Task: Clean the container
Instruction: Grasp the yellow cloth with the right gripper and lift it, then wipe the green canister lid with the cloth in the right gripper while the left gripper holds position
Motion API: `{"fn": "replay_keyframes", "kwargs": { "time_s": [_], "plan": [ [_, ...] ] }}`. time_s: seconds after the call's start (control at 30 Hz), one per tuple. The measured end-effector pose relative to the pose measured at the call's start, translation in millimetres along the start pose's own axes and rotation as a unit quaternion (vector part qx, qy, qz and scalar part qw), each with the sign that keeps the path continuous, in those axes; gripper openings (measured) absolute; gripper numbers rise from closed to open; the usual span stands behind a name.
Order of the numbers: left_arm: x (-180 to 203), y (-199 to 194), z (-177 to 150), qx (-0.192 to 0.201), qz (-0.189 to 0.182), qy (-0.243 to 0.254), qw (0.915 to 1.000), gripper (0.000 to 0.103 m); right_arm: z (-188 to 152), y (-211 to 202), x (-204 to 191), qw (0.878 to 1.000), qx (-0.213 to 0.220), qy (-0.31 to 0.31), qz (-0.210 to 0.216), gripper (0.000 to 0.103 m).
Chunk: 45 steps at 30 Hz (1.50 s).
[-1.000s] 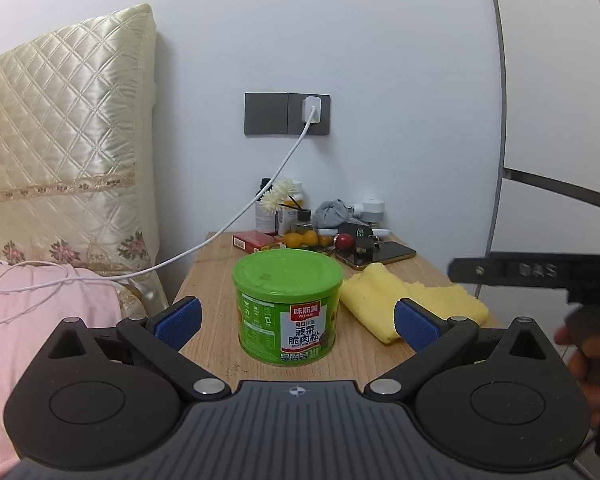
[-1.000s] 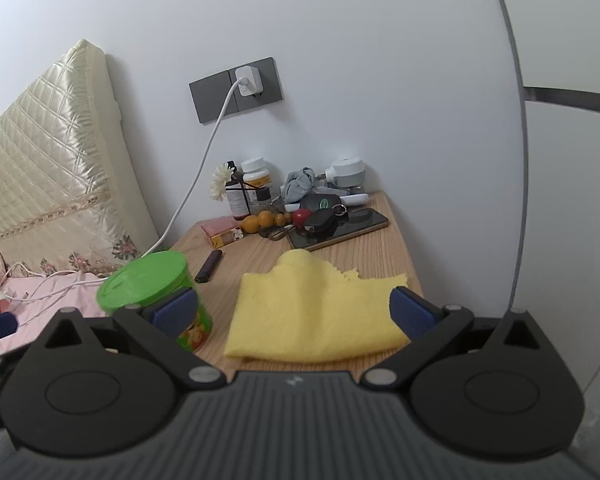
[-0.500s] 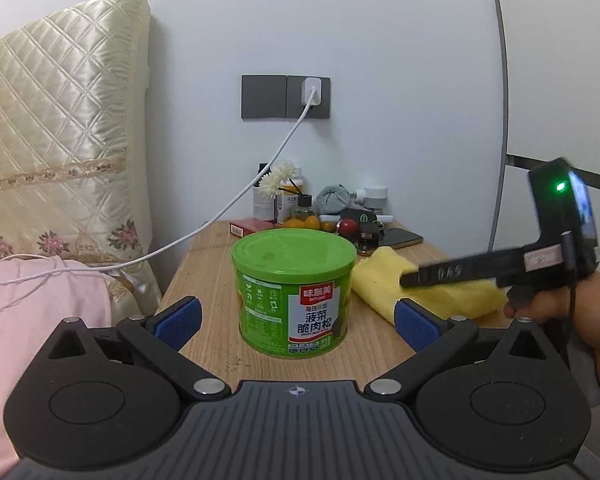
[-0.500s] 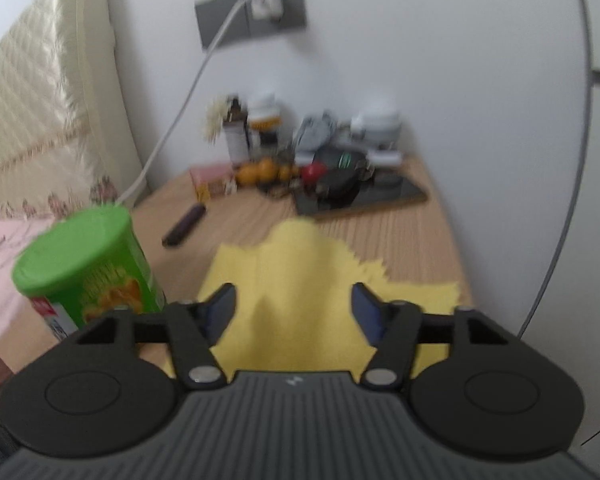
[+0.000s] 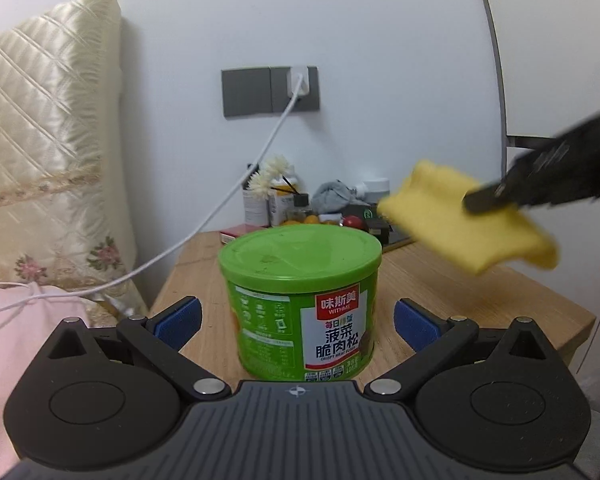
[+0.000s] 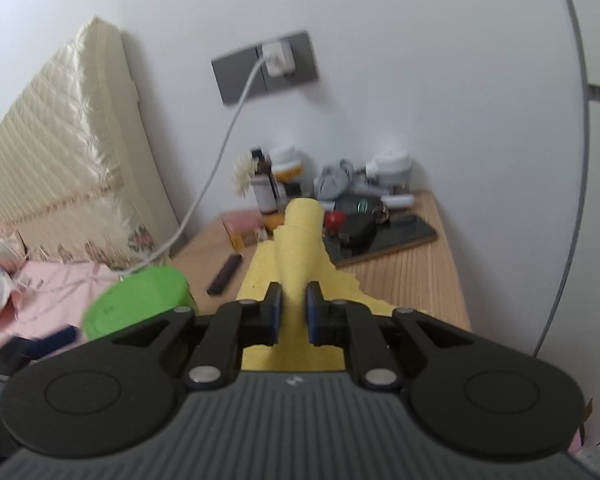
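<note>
Green plastic fills my left wrist view: one lidded container (image 5: 300, 304) stands upright on the wooden bench (image 5: 480, 304), and my left gripper (image 5: 298, 322) has its jaws wide apart on either side of it, the blue pads clear of the wall. To the right of the container and above the level of its lid, my right gripper (image 5: 496, 196) carries one yellow cloth (image 5: 460, 224) off the bench, blurred. Behind the container I count one white cable (image 5: 236, 196) running up to one grey wall socket (image 5: 270, 92).

From the right wrist view, my right gripper (image 6: 293, 310) has its jaws clamped on a raised fold of the cloth (image 6: 300, 252), the rest trailing down ahead. The container (image 6: 140, 300) sits to the left of the cloth, only its lid showing. Beyond the container lies one dark stick-shaped object (image 6: 225, 274).

My worry: the left jaws are not yet on the container, so I judge a wipe from the cloth could shove or tip it toward the bench edge. The fold looks thin, so the cloth may slip out under rubbing.
</note>
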<state>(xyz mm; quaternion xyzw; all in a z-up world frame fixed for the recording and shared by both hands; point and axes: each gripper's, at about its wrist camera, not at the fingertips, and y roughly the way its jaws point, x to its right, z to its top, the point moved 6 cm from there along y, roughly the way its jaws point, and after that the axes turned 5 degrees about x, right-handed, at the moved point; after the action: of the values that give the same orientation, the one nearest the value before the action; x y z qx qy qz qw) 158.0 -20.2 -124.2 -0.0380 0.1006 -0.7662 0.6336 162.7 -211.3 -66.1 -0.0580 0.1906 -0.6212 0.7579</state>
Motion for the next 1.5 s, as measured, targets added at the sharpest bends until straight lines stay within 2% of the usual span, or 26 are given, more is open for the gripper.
{"fn": "replay_keyframes", "kwargs": {
  "time_s": [0.2, 0.3, 0.37, 0.57, 0.77, 1.0, 1.27, 1.5],
  "plan": [
    [-1.3, 17.7, -8.0, -0.001, -0.011, -0.024, 0.9997, 0.103, 10.9, -24.5, -22.4, 1.0, 0.018, 0.0, 0.011, 0.014],
    [-2.8, 20.3, -9.0, 0.001, -0.019, -0.033, 0.9993, 0.095, 12.5, -27.3, -36.1, 1.0, 0.019, 0.0, 0.02, 0.014],
    [-2.8, 19.9, -9.5, 0.005, -0.019, -0.031, 0.9993, 0.095, 14.0, -24.5, -48.2, 0.999, 0.02, -0.006, 0.033, 0.014],
    [-5.8, 16.7, -10.7, 0.013, -0.028, -0.029, 0.9991, 0.094, 14.5, 8.1, -91.0, 0.996, 0.005, -0.039, 0.077, 0.014],
    [-7.9, 14.7, -11.0, 0.016, -0.034, -0.026, 0.9989, 0.094, -10.6, 59.2, -115.4, 0.993, -0.047, -0.053, 0.099, 0.014],
    [-7.0, 13.2, -11.0, 0.021, -0.036, -0.027, 0.9988, 0.094, -16.0, 73.9, -134.9, 0.99, -0.051, -0.058, 0.121, 0.014],
    [-7.6, 12.5, -11.5, 0.021, -0.04, -0.027, 0.9986, 0.094, -23.1, 51.4, -134.2, 0.986, -0.056, -0.043, 0.154, 0.014],
    [2.9, 14.1, -12.6, 0.019, -0.031, -0.024, 0.999, 0.094, -20.1, 38.9, -106.6, 0.99, -0.05, -0.04, 0.128, 0.014]
  ]
}}
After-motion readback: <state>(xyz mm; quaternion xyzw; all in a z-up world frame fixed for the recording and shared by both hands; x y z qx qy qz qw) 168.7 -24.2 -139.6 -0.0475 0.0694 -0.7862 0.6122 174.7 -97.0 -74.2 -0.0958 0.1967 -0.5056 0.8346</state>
